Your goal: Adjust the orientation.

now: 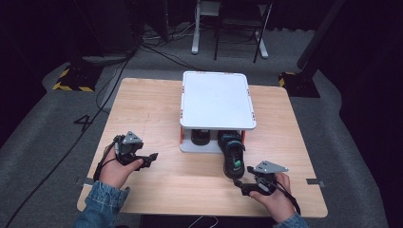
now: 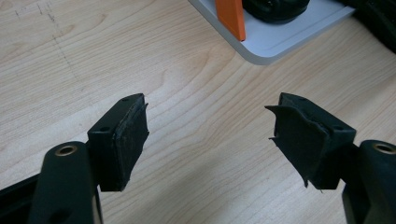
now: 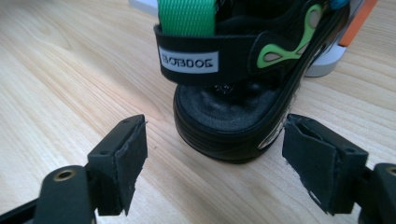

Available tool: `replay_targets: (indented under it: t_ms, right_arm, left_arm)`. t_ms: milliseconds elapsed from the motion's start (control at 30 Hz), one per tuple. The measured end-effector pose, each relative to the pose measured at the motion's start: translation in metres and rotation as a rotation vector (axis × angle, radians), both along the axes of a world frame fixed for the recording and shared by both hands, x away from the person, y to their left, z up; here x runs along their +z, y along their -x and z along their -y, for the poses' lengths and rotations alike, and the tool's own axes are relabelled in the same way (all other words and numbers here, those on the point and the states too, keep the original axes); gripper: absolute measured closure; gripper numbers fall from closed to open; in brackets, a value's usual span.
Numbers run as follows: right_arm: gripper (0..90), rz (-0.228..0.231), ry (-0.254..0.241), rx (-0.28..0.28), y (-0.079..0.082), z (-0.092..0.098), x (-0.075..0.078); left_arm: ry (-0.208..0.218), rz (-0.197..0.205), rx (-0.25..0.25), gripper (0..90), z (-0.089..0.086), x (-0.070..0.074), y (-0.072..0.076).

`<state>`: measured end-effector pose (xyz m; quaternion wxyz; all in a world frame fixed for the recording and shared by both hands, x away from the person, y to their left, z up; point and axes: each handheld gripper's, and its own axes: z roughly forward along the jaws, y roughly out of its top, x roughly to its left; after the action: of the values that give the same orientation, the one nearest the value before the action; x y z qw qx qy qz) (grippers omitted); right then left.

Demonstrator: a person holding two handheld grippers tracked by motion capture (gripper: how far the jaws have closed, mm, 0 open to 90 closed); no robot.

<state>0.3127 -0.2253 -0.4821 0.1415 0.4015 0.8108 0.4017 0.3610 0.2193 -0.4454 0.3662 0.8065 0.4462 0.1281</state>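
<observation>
the right gripper [image 3: 212, 163] holds its black padded fingers [image 3: 126, 158] spread wide with nothing between them, low over the pale wooden tabletop [image 3: 56, 70] near its front edge. just ahead of them lies the heel of a black sandal with green accents, a green webbing loop and a white label on its heel strap [image 3: 233, 88]; the fingers do not touch it. in the high view the sandal [image 1: 233, 156] lies heel toward the front edge, its toe tucked under the top of a white two-level rack with orange posts [image 1: 216, 99] that stands at the middle of the tabletop toward the rear edge. the left gripper [image 2: 210, 135] also has its fingers [image 2: 123, 140] parted and empty above bare wood, short of the rack's lower tray corner [image 2: 275, 46], where another dark shoe [image 2: 275, 7] rests beside an orange post [image 2: 231, 18].
</observation>
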Motion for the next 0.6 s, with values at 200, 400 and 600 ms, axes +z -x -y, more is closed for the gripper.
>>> replay_targets:
  t_ms: [200, 400, 600]
  right_arm:
    - [41.1, 0.06, 0.135, 0.035, -0.005, -0.004, -0.005]
    - [38.2, 0.056, 0.075, 0.046, -0.019, -0.006, 0.002]
    - [47.6, 0.186, 0.079, 0.023, -0.033, -0.006, 0.013]
  left_arm:
    - [-0.002, -0.005, 0.003, 26.6, -0.001, -0.001, 0.002]
    - [-0.005, -0.004, 0.018, 26.6, -0.006, -0.002, 0.004]
    - [-0.01, -0.012, 0.016, 26.6, -0.005, -0.005, 0.006]
